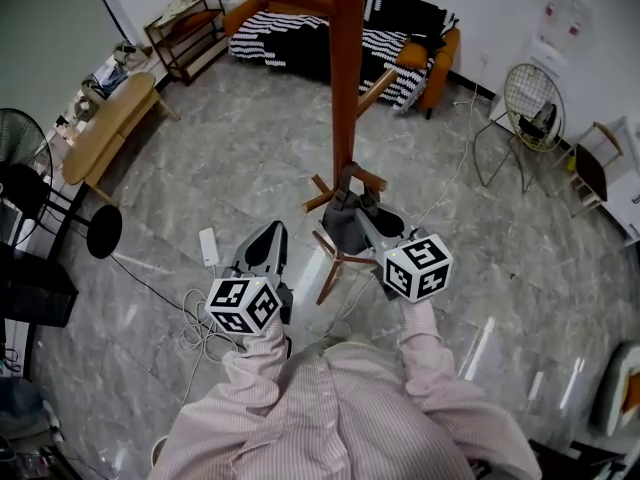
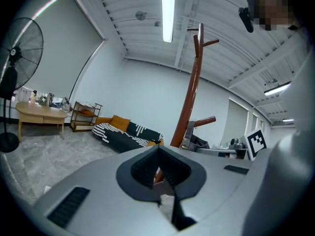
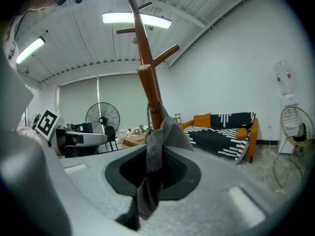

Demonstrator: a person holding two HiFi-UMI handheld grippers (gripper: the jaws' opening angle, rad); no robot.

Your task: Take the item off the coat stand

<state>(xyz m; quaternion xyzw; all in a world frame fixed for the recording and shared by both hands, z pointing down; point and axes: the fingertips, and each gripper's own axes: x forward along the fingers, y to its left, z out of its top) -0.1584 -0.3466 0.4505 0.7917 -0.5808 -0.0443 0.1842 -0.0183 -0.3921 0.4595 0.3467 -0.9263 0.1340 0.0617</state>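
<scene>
The wooden coat stand (image 1: 346, 88) rises from the marble floor straight ahead of me; its trunk also fills the right gripper view (image 3: 146, 77) and stands right of centre in the left gripper view (image 2: 191, 102). A grey cloth item (image 1: 347, 218) hangs low on the stand, at a short peg. My right gripper (image 1: 364, 211) is shut on a fold of this grey cloth (image 3: 156, 151), which runs down between the jaws (image 3: 151, 178). To the left, level with the stand's feet, my left gripper (image 1: 266, 240) holds nothing; its jaws (image 2: 160, 175) stand together.
The stand's splayed feet (image 1: 335, 263) lie between the grippers. A white power strip (image 1: 208, 246) and cables (image 1: 195, 323) lie on the floor at left. Behind are an orange sofa with a striped throw (image 1: 300, 33), a wooden table (image 1: 105, 128), a fan (image 1: 22, 158) and a wire chair (image 1: 530, 98).
</scene>
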